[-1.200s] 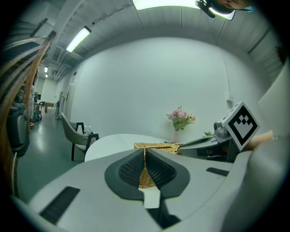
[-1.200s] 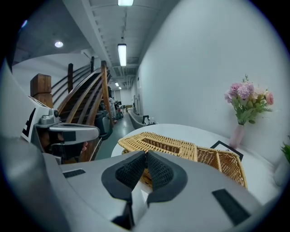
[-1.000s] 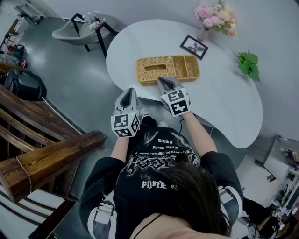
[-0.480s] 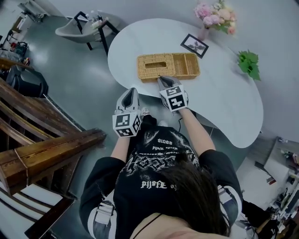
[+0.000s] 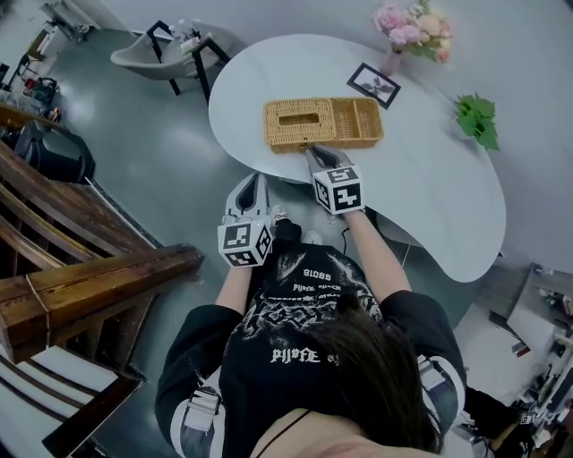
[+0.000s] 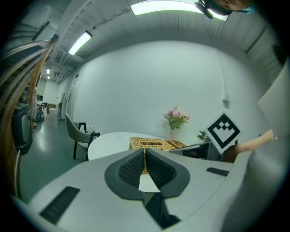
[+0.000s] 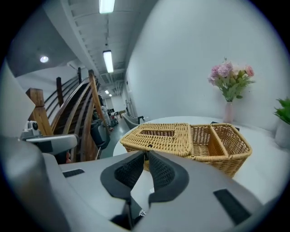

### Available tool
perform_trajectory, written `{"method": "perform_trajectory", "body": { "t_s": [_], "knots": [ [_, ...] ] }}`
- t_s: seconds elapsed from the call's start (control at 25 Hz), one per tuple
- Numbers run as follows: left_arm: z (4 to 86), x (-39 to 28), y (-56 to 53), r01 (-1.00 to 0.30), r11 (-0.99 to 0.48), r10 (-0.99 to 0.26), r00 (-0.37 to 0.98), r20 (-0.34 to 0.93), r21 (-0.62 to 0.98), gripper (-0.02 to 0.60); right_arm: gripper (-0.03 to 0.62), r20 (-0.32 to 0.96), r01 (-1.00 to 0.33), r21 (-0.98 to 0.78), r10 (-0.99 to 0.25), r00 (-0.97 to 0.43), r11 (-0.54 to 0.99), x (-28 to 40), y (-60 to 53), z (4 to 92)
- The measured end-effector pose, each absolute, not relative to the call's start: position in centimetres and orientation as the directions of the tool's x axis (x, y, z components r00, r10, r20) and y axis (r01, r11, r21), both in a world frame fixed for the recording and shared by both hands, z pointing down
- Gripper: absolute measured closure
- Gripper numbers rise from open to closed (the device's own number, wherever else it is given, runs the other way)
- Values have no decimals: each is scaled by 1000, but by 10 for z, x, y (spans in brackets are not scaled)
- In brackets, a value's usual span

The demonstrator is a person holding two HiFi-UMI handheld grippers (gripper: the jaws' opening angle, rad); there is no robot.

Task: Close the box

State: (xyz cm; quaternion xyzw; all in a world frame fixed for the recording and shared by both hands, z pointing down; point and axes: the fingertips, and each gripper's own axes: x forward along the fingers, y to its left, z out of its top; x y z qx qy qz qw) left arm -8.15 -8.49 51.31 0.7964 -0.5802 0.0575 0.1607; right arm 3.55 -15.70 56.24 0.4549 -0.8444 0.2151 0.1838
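Note:
The wicker box (image 5: 322,123) lies on the white table (image 5: 430,197). Its slotted lid (image 7: 156,133) lies flat over the left half, and the right half shows two open compartments (image 7: 219,138). My right gripper (image 5: 312,149) is at the box's near front edge. Its jaws (image 7: 146,155) have just been opening; a thin gap shows at the tips with nothing between them, just short of the lid's rim. My left gripper (image 5: 251,179) hangs off the table edge over the floor. It (image 6: 145,150) is shut and empty, and the box (image 6: 154,144) lies well beyond it.
At the table's far side stand a vase of pink flowers (image 5: 407,27), a small framed picture (image 5: 374,87) and a green plant (image 5: 476,121). A grey chair (image 5: 170,49) stands beyond the table on the left. Wooden stair beams (image 5: 81,286) fill the left.
My left gripper has drawn back from the table toward the person. My right gripper has rolled level and sunk slightly at the box's front, its tips parting a little.

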Motion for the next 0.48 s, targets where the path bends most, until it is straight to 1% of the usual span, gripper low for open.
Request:
{"method": "perform_trajectory", "body": {
  "t_s": [0.16,0.24,0.36,0.48],
  "knots": [
    [517,-75,-81,-939,-282,-902,329,278,195,554,513,471,-860,-230,-722,-507,455,50,-140,560],
    [518,-72,-79,-936,-291,-900,338,275,196,554,513,462,-866,-224,-733,-499,448,54,-130,561],
    [518,-66,-76,-933,-302,-899,348,265,197,554,545,463,-889,-191,-761,-455,415,66,-121,567],
    [518,-60,-75,-930,-315,-900,356,250,190,554,556,461,-903,-179,-778,-427,390,77,-115,573]
  ]
}}
